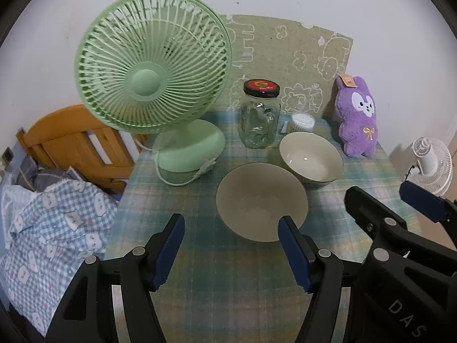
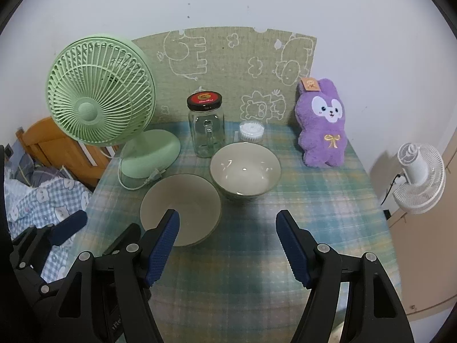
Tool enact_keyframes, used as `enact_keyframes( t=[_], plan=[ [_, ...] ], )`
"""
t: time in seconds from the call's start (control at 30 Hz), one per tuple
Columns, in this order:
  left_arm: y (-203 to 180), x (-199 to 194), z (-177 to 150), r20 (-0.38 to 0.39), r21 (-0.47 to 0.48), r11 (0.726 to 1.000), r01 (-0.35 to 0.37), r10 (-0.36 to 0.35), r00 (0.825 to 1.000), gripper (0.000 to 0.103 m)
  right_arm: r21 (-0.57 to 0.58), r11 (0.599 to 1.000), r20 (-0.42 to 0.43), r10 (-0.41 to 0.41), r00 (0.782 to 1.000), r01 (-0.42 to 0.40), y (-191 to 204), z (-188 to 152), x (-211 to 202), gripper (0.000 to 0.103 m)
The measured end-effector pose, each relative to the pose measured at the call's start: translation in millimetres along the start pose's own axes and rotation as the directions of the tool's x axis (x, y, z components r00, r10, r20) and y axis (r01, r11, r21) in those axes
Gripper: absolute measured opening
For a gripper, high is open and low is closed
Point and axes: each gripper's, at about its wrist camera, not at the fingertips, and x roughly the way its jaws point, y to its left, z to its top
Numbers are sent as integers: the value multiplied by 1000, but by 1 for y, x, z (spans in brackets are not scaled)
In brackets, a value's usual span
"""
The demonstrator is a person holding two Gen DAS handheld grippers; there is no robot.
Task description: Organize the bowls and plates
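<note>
Left tool (image 1: 231, 245) open, nothing between its blue pads; it angles down over the plaid-covered surface (image 1: 228, 285). Its right-hand pad hides part of the near bowl's rim. Right tool (image 2: 227, 245) likewise open and empty, tilted down, its left-hand pad overlapping the same bowl in its own view. Neither holding hand shows in either view; only black tool frames are visible at the bottom edges.

Near bowl (image 1: 261, 200): shallow, pale grey-beige, dull inside, standing upright. Far bowl (image 1: 311, 157): deeper, glossy cream inside with a dark rim, just beside the near bowl; whether they touch is unclear. Behind them stand a lidded glass jar (image 1: 260, 120) and a small tub of cotton swabs (image 1: 302, 121), partly hidden by the far bowl. Green fan (image 1: 151, 65) stands at left, purple plush rabbit (image 1: 357, 114) at right.
</note>
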Motion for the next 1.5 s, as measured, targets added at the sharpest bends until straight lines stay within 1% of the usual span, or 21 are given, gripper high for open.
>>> enact_keyframes(
  t=[0.07, 0.17, 0.23, 0.27, 0.4, 0.43, 0.5, 0.53, 0.63, 0.7, 0.77, 0.97, 1.07, 1.13, 1.27, 1.37, 1.43, 1.5],
  plan=[
    [2, 8, 3, -3, 2, 1000, 9, -9, 1000, 65, 5, 1000, 0, -11, 1000, 11, 1, 2, 6, 73],
    [6, 18, 7, -8, -1, 1000, 14, -14, 1000, 65, 11, 1000, -1, -16, 1000, 16, 3, 6, 17, 73],
    [9, 23, 9, -8, -4, 1000, 10, -10, 1000, 65, 17, 1000, -5, -11, 1000, 11, 4, 8, 24, 67],
    [11, 27, 10, -10, -4, 1000, 6, -6, 1000, 63, 19, 1000, -9, -9, 1000, 9, 6, 9, 28, 62],
    [15, 38, 12, -18, -6, 1000, 9, -9, 1000, 62, 24, 1000, -21, -4, 1000, 4, 9, 12, 43, 61],
    [17, 42, 14, -20, -5, 1000, 15, -16, 1000, 61, 27, 1000, -23, -2, 1000, 3, 10, 13, 45, 61],
    [17, 47, 16, -27, 2, 999, 35, -35, 999, 55, 36, 999, -28, 0, 1000, 1, 10, 15, 53, 61],
    [17, 50, 17, -32, 8, 999, 47, -47, 998, 50, 40, 999, -30, -2, 1000, 4, 10, 16, 56, 61],
    [18, 60, 21, -35, 22, 999, 46, -46, 998, 50, 47, 999, -37, -6, 999, 8, 11, 19, 66, 61],
    [17, 65, 22, -37, 29, 999, 41, -40, 998, 50, 58, 998, -44, -4, 999, 7, 10, 19, 73, 57],
    [16, 71, 23, -40, 30, 999, 36, -35, 999, 50, 68, 998, -55, -4, 998, 8, 9, 19, 80, 56],
    [18, 90, 21, -70, 8, 999, 42, -41, 997, 50, 72, 997, -78, -13, 997, 19, 9, 19, 101, 55],
    [17, 98, 20, -81, 13, 999, 39, -38, 996, 50, 80, 996, -103, -19, 994, 27, 8, 18, 112, 49],
    [17, 102, 20, -86, 15, 999, 35, -34, 996, 50, 83, 996, -114, -18, 993, 27, 8, 16, 118, 49],
    [17, 110, 19, -98, 13, 1000, 10, -9, 995, 46, 87, 996, -131, -19, 991, 31, 8, 15, 128, 49],
    [17, 116, 19, -112, 10, 1000, 14, -13, 994, 44, 94, 995, -143, -18, 990, 32, 7, 15, 135, 48],
    [17, 119, 18, -123, 11, 1000, 21, -20, 992, 42, 94, 995, -151, -17, 988, 32, 7, 14, 138, 44],
    [17, 124, 18, -136, 9, 1000, 29, -28, 990, 40, 92, 995, -159, -17, 987, 32, 8, 14, 143, 43]
  ],
)
